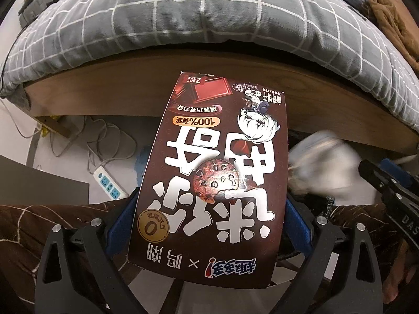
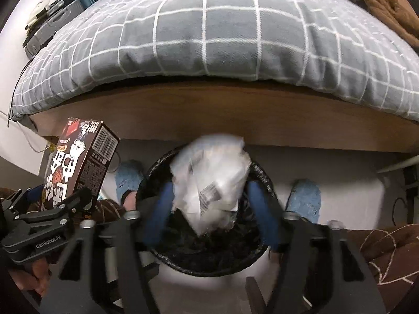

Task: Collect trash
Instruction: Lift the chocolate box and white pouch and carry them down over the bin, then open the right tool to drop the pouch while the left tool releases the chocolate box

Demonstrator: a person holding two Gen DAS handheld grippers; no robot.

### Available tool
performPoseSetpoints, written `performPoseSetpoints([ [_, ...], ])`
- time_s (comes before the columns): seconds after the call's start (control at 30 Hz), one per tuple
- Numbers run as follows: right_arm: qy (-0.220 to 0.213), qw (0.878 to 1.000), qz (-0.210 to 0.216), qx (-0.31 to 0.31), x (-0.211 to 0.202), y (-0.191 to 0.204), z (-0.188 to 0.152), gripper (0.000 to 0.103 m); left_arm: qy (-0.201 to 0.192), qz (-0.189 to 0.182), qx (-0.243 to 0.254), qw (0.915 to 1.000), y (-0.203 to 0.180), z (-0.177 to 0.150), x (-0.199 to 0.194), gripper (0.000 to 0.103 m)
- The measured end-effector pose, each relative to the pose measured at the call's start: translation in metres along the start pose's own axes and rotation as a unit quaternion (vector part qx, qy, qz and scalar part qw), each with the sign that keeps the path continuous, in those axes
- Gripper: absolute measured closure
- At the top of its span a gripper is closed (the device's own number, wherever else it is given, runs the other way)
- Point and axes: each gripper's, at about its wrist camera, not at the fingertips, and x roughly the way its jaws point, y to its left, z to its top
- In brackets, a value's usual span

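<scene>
My left gripper (image 1: 209,209) is shut on a brown cookie box (image 1: 217,172) with white lettering, held flat in front of the bed; the box also shows in the right wrist view (image 2: 78,167). A blurred clear plastic wrapper (image 2: 212,180) hangs between the blue fingers of my right gripper (image 2: 209,198), just above a round bin lined with a black bag (image 2: 209,259). The fingers stand apart from the wrapper's sides. The wrapper also shows blurred in the left wrist view (image 1: 327,167), by the right gripper's finger.
A bed with a grey checked quilt (image 2: 209,34) and wooden frame (image 2: 209,112) fills the background. A white power strip (image 1: 108,183) and cables lie on the floor. Blue slippers (image 2: 305,198) stand beside the bin. A brown blanket (image 1: 387,23) lies on the bed's right.
</scene>
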Motion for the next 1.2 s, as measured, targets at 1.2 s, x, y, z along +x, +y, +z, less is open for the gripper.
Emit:
performPoseSetpoints([
  [1.2, -0.056, 0.994, -0.070, 0.057, -0.034, -0.083, 0.003, 0.009, -0.035, -0.032, 0.078, 0.9958, -0.021, 0.013, -0.013, 0.006],
])
